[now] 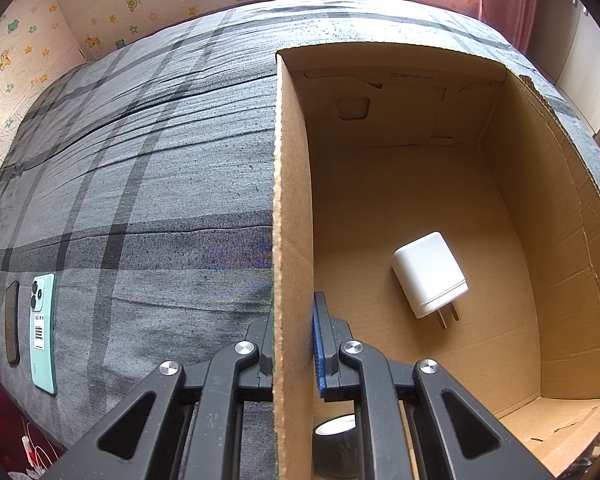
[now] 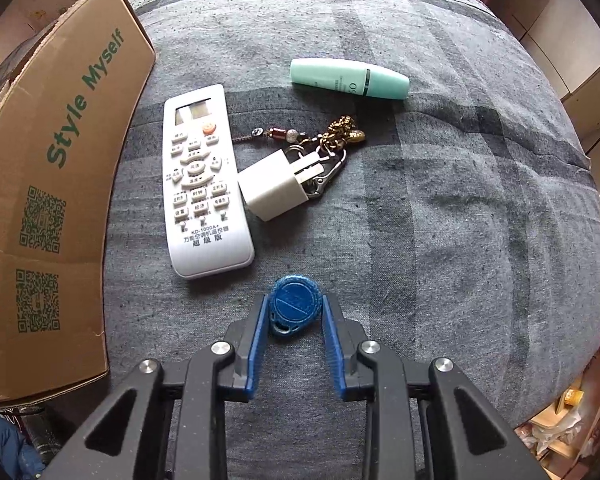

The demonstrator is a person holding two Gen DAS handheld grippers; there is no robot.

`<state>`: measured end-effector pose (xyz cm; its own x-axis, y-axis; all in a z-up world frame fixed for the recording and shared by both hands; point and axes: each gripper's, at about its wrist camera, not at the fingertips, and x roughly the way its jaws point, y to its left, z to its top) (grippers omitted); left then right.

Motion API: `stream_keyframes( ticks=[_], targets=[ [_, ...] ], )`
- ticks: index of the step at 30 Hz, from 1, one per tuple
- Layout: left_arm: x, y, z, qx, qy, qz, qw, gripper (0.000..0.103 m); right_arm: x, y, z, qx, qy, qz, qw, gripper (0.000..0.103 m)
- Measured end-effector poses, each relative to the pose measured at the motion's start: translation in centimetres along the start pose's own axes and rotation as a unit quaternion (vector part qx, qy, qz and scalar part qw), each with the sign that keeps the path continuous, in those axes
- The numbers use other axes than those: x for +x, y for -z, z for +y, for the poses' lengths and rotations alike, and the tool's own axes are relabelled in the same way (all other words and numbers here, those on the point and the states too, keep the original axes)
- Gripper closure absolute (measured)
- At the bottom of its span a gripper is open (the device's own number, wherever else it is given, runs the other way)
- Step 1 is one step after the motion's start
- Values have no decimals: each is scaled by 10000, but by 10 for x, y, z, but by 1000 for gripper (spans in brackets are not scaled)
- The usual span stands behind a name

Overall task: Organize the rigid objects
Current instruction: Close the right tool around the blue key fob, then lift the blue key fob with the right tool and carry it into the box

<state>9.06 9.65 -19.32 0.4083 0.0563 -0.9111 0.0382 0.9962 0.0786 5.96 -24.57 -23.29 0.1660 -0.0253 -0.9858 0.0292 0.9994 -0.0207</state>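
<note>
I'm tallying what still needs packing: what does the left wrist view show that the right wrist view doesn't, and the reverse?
Only the left wrist view shows the brown cardboard box's inside, with a white plug charger in it, plus a mint-green phone and a dark phone on the bed.

Only the right wrist view shows a white remote control, a second white charger, a beaded keychain, a mint-green tube and a blue round key fob between the right gripper's pads.

Both show the grey plaid bedspread and the box.

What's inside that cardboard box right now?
A white charger lies on the floor of the cardboard box, and a dark roll sits near the corner, partly hidden by the left gripper.
</note>
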Motion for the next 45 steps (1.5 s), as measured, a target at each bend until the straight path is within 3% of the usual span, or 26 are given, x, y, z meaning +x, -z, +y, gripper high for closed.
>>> stream_keyframes(
  ticks=[24,45],
  targets=[
    [1,-2,-1,15,-29,15,10000,90,-77,-25,21,-365,17,-574,9977,75],
    [2,-1,-1,-3,-2,16,10000,90,-141,-51,81,-1039,-183,-1252,9865,75]
  ],
)
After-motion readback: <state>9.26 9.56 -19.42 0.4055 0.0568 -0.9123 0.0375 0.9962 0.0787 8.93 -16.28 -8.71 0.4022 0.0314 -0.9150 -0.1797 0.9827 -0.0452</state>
